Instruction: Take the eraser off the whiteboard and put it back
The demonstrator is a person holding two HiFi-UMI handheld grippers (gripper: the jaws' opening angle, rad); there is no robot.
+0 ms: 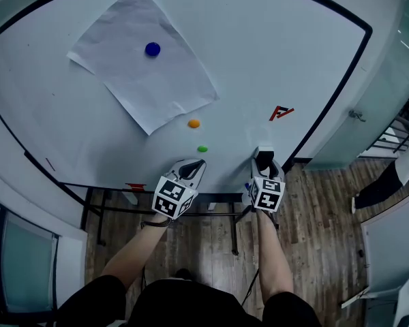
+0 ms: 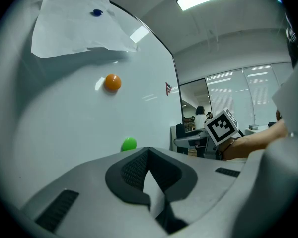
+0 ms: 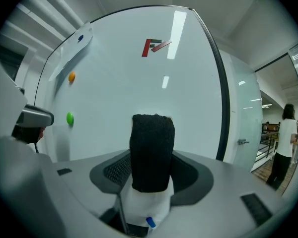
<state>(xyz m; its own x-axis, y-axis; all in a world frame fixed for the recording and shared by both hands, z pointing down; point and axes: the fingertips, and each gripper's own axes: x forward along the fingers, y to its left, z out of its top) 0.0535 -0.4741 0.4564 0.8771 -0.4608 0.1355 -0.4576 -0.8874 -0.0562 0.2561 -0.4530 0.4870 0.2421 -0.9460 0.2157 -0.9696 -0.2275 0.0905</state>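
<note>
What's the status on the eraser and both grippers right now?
Left gripper shut, empty. Right gripper shut on eraser, close to whiteboard. Nothing between eraser and board; green magnet well off to the side.

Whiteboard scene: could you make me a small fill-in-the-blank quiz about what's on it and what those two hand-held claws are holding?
1. The magnet pinning the sheet of paper to the whiteboard is ___.
2. Between the right gripper's jaws stands the black ___.
3. The left gripper's jaws are together and hold ___.
4. Just below the orange magnet sits a ___ one.

Missing words: blue; eraser; nothing; green.
</note>
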